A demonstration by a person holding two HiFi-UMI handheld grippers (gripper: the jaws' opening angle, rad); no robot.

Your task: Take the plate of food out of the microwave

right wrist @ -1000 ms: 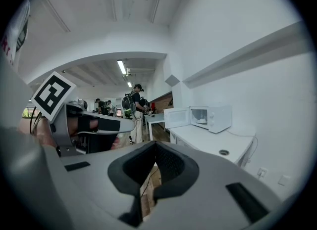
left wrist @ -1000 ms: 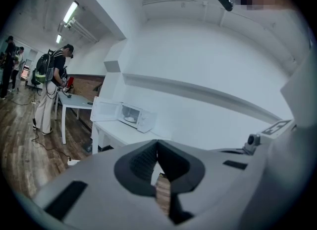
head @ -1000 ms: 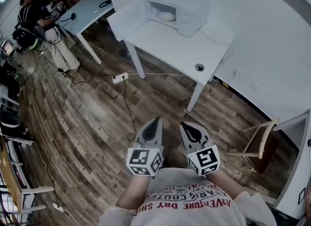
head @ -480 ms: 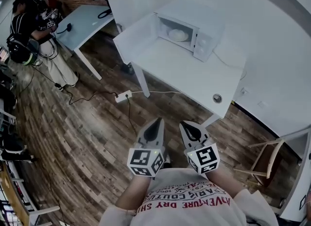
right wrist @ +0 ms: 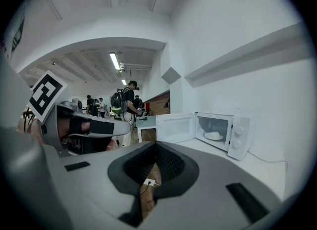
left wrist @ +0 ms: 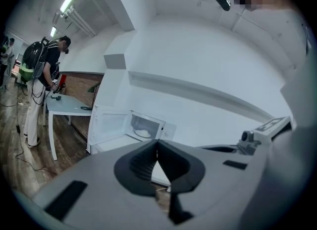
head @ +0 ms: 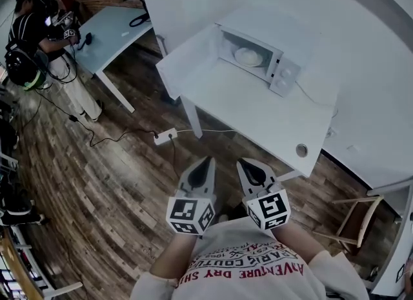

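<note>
The wooden floor [head: 116, 163] spreads under both of your grippers and out ahead of them. Beyond their tips, well apart from them, stands the white table [head: 258, 111], running ahead and off to the right of your right gripper. A second, pale table [head: 113, 28] sits far ahead and to the left of your left gripper, with a person [head: 39, 40] in dark clothes standing at it.

The microwave [head: 274, 34] rests on the far part of the white table, ahead of your right gripper and slightly to its right. Its door [head: 190, 50] is swung open toward the left gripper's side. A wooden chair [head: 358, 218] stands to the right of your right gripper.

Your left gripper [head: 208, 161] and right gripper [head: 241, 163] are held side by side close to your body, tips forward. The left gripper's jaws are together with nothing between them. The right gripper's jaws also meet at their tips, empty.

The plate of food [head: 248, 56] lies inside the open microwave, well away from both grippers. A power strip [head: 164, 137] lies on the floor just ahead and left of your left gripper. A small round grommet [head: 301, 150] sits in the table's near right corner, ahead and right of your right gripper.
</note>
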